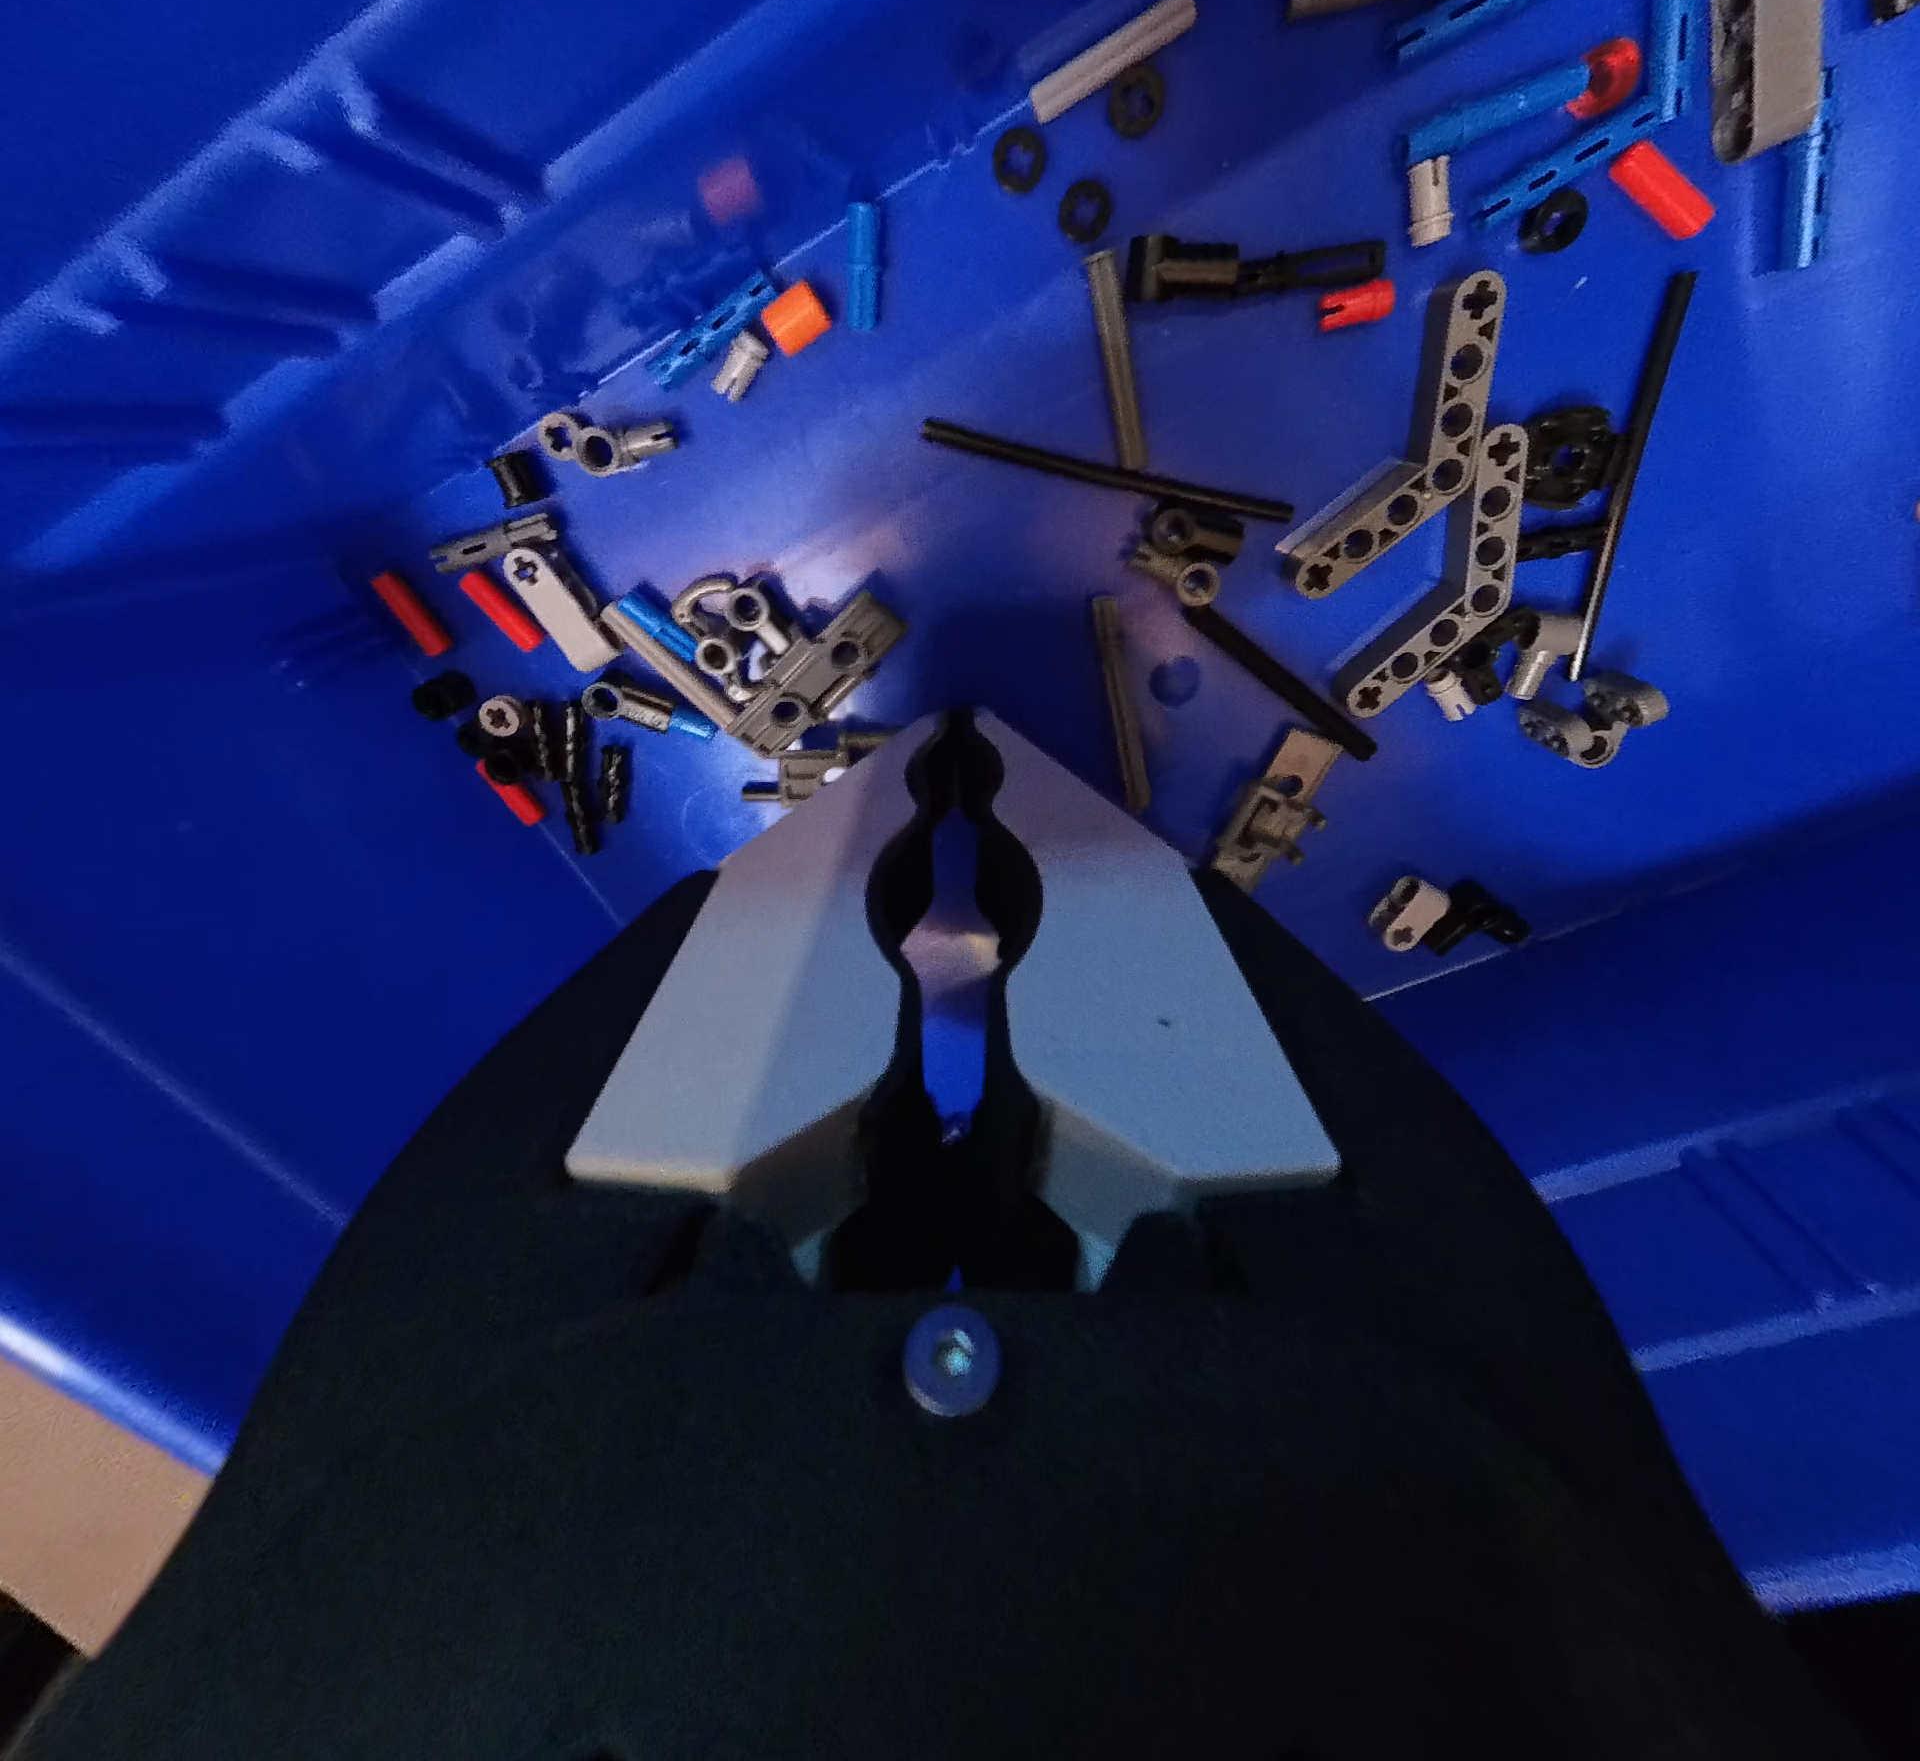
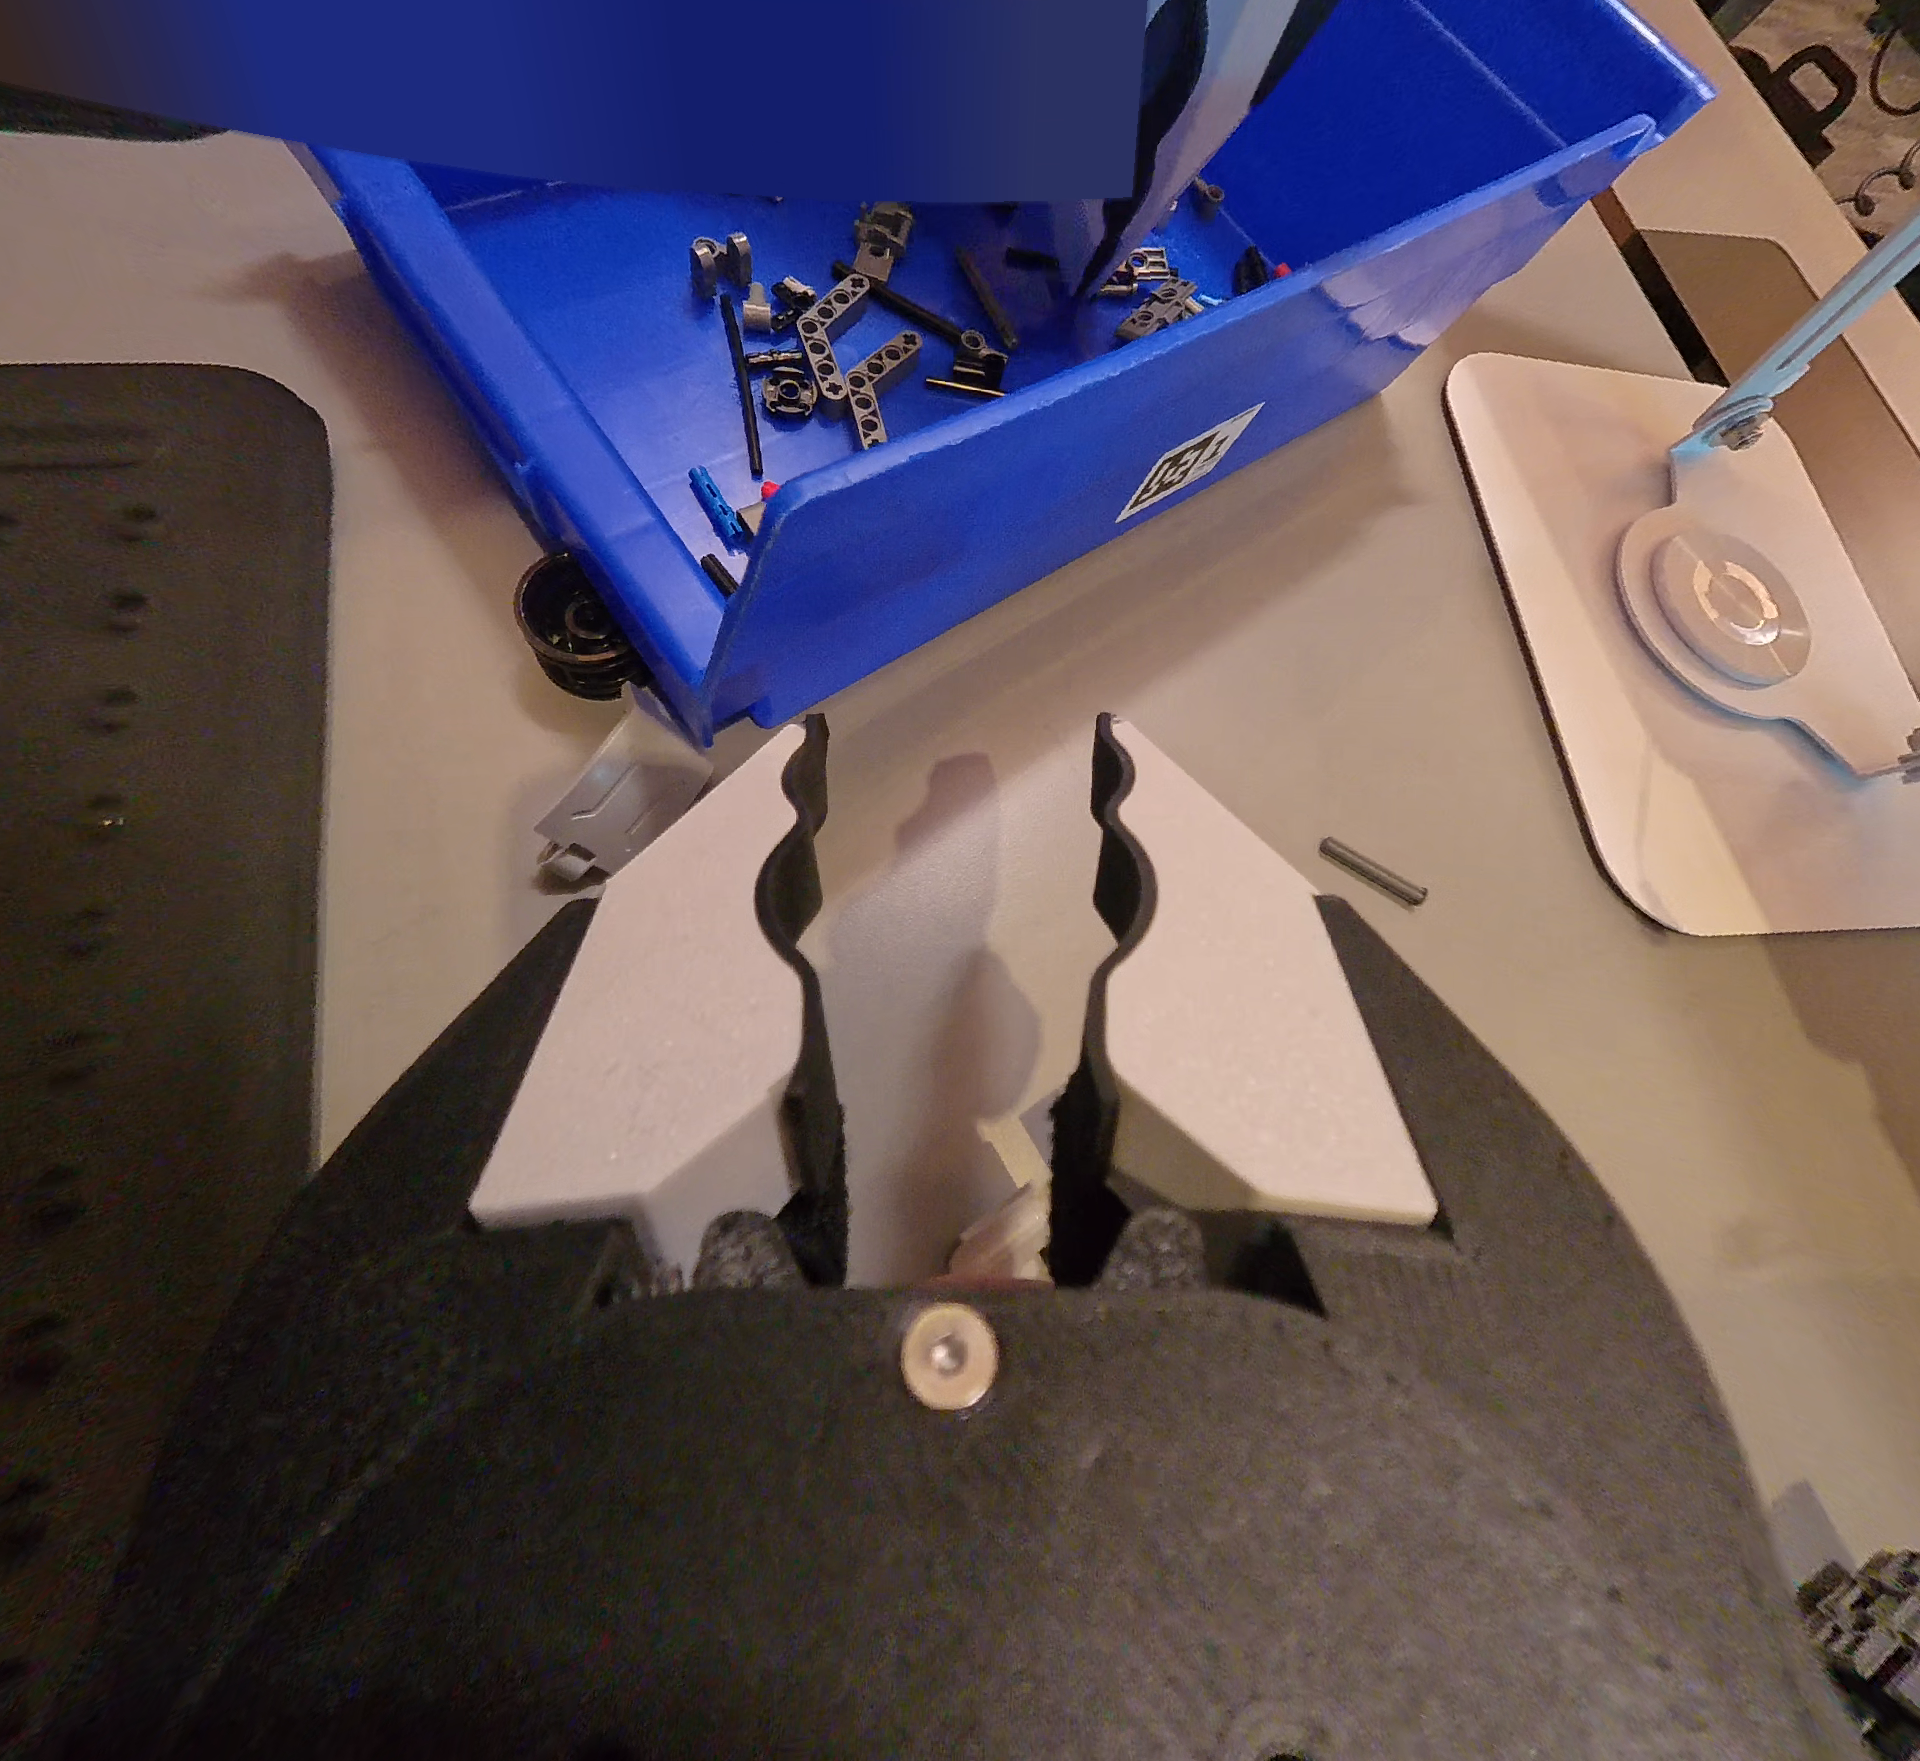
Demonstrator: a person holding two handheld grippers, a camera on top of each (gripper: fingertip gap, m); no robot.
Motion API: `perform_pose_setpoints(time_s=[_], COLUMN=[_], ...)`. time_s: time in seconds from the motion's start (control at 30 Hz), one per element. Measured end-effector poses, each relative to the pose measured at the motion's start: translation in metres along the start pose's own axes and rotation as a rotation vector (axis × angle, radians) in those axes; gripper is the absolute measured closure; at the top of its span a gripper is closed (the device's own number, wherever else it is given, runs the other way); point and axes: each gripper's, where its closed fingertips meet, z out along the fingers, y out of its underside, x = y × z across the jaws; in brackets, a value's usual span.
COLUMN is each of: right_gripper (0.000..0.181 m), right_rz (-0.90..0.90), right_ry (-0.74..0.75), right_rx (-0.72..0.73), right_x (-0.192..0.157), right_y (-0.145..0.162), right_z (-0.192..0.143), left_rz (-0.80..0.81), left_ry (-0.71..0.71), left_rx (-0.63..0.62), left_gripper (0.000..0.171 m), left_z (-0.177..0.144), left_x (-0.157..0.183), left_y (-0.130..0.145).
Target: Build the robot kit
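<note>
A blue bin (image 2: 1039, 485) sits on a pale desk (image 2: 1247, 672), with small plastic building parts scattered across its floor. The left hand-held gripper (image 1: 958, 729) reaches down inside the bin, its tip close to the floor. Its jaws are drawn together until the tips meet, and no part can be seen between them. Just to the left of its tip lies a cluster of grey connectors (image 1: 769, 662) mixed with short blue and red pins. To the right of the tip is a small tan bracket (image 1: 1273, 802). Farther off are a long black axle (image 1: 1101, 470) and two grey angled beams (image 1: 1434, 485) with rows of holes, one overlapping the other. The right hand-held gripper (image 2: 961, 735) is outside the bin, above the bare desk just before the bin's near corner. Its jaws stand wide apart and hold nothing. A flat grey panel piece (image 2: 613, 797) lies on the desk just beside its left finger, partly under the bin's corner. A black wheel (image 2: 582, 620) rests against the bin next to that piece. A short dark pin (image 2: 1371, 870) lies alone on the desk to the gripper's right. A dark mat (image 2: 156, 776) covers the desk at far left. At right, a white board (image 2: 1538, 568) carries a light blue bracket (image 2: 1714, 610). The bin's near wall bears a white sticker (image 2: 1190, 464) with a black square pattern.
</note>
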Motion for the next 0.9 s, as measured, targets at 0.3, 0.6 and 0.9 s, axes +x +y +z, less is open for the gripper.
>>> perform_pose_setpoints(time_s=[0.3, 0.6, 0.9], right_gripper=[0.132, 0.132, 0.132], right_rz=[-0.005, -0.006, -0.008], right_ry=[0.004, 0.002, 0.003], right_rx=[0.001, 0.0, -0.005], right_x=[0.0, 0.0, 0.0], right_y=[-0.001, 0.0, 0.001], right_z=[-0.001, -0.001, 0.0], left_rz=[-0.072, -0.116, -0.13], left_ry=[-0.114, -0.133, 0.017], left_rx=[-0.006, -0.023, -0.137], left_gripper=[0.171, 0.166, 0.157], left_z=[-0.021, -0.035, -0.019], left_x=[-0.025, -0.029, -0.001], left_y=[0.016, 0.032, 0.05])
